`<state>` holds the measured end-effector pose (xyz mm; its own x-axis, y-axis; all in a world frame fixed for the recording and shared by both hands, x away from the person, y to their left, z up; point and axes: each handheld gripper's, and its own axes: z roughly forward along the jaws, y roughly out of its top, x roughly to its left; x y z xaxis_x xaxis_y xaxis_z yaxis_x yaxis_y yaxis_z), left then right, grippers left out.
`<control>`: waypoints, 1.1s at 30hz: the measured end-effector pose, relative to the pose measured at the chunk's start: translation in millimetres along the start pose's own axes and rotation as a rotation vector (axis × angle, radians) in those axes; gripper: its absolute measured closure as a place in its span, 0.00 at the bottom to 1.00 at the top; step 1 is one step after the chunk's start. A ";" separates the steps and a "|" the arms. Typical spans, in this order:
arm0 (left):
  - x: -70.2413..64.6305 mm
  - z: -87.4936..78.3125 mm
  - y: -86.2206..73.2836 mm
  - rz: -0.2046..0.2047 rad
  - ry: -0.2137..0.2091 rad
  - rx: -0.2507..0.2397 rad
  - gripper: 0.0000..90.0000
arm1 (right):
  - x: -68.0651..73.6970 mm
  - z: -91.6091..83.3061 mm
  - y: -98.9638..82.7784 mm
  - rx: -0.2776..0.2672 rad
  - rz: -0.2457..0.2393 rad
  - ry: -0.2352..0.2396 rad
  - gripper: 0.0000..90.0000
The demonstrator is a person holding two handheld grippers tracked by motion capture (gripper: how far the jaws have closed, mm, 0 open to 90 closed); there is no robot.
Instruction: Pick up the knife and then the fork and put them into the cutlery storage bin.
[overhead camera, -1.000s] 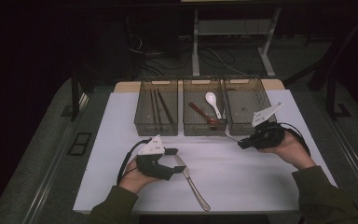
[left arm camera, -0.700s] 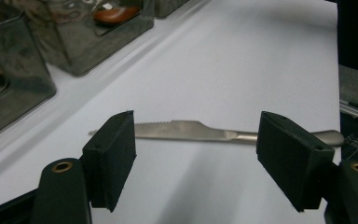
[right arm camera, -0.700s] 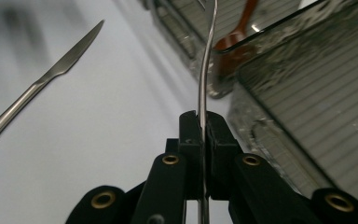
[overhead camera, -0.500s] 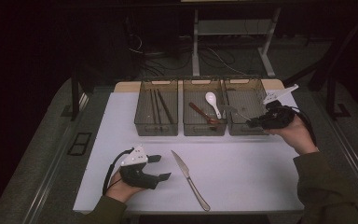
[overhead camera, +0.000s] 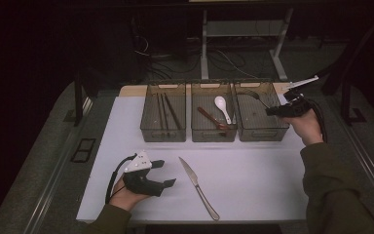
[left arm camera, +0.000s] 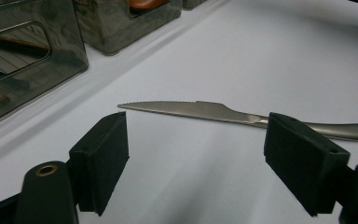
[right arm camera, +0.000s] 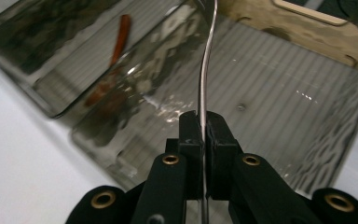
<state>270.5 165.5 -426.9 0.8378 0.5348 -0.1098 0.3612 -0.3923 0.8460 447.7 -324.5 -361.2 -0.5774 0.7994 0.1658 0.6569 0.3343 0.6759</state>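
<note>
the right gripper (right arm camera: 204,128) was clamped on a thin metal utensil (right arm camera: 205,74), edge-on, held above the right-hand bin (overhead camera: 253,131). the left gripper (left arm camera: 196,154) rested on the white table (overhead camera: 253,180), its jaws just widened and empty, the knife (left arm camera: 205,111) lying just beyond them.

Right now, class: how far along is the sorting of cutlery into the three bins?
Done: chopsticks in the left bin, spoons in the middle one. In hand: the right tool holds a thin metal utensil over the right bin. Left: the knife on the table, before the open left tool.
</note>
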 end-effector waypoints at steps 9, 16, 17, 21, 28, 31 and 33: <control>1.2 2.2 -0.5 0.002 -0.012 0.007 0.23 | -8.0 23.8 5.1 0.078 0.030 -0.053 0.95; 0.4 3.5 -0.4 0.002 -0.017 0.014 0.23 | -6.0 40.6 3.6 0.174 0.012 -0.064 0.95; 0.4 3.6 -0.4 0.000 -0.018 0.013 0.23 | -6.0 41.7 3.4 0.184 0.009 -0.072 0.95; 0.4 4.1 -0.3 0.000 -0.020 0.014 0.23 | -6.1 44.8 4.0 0.228 0.005 -0.089 0.95; -0.2 5.0 -0.4 -0.003 -0.025 0.019 0.23 | -2.4 50.5 6.4 0.285 -0.034 -0.112 0.94; -0.1 5.0 -0.4 -0.003 -0.026 0.020 0.23 | -1.9 51.6 6.8 0.289 -0.036 -0.118 0.90; -0.1 4.8 -0.3 -0.003 -0.026 0.019 0.23 | -1.9 51.1 7.2 0.279 -0.038 -0.116 0.89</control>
<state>272.3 162.0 -429.6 0.8472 0.5161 -0.1262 0.3713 -0.4051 0.8355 478.4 -298.1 -393.3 -0.5556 0.8299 0.0501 0.7527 0.4765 0.4542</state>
